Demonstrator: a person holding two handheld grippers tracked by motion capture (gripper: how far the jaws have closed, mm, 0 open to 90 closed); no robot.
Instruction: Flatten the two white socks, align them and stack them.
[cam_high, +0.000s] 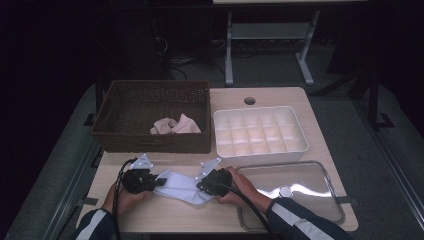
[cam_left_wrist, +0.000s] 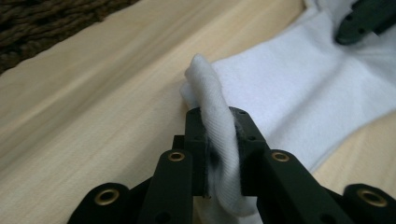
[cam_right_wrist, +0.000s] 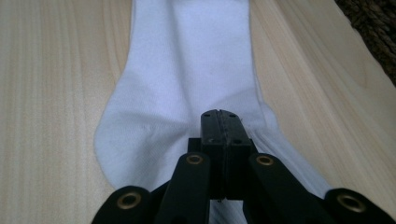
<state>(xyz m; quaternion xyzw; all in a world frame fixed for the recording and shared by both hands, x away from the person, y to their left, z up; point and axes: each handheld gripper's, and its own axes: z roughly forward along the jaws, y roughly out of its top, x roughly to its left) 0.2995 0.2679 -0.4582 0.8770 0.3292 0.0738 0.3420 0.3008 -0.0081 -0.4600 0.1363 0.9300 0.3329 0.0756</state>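
lower left of the high view: left gripper (cam_high: 159, 182) clamped on the left end of the white sock (cam_high: 181, 186); in the left gripper view a pinched fold of sock (cam_left_wrist: 212, 121) stands up between the jaws, pads pressing on it. sock lies flat on the wooden table (cam_high: 165, 215), lower centre of the high view, stretched between both grippers. just right of centre: right gripper (cam_high: 200, 184) on the sock's right end, jaws closed tight in the right gripper view with sock fabric (cam_right_wrist: 187, 79) caught under them, heel bulge at left of that frame. upper left: brown wicker basket (cam_high: 125, 137) with pinkish cloth (cam_high: 175, 125) inside. upper right: white divided tray (cam_high: 295, 127). lower right: clear lid (cam_high: 330, 187), touching the person's right hand.
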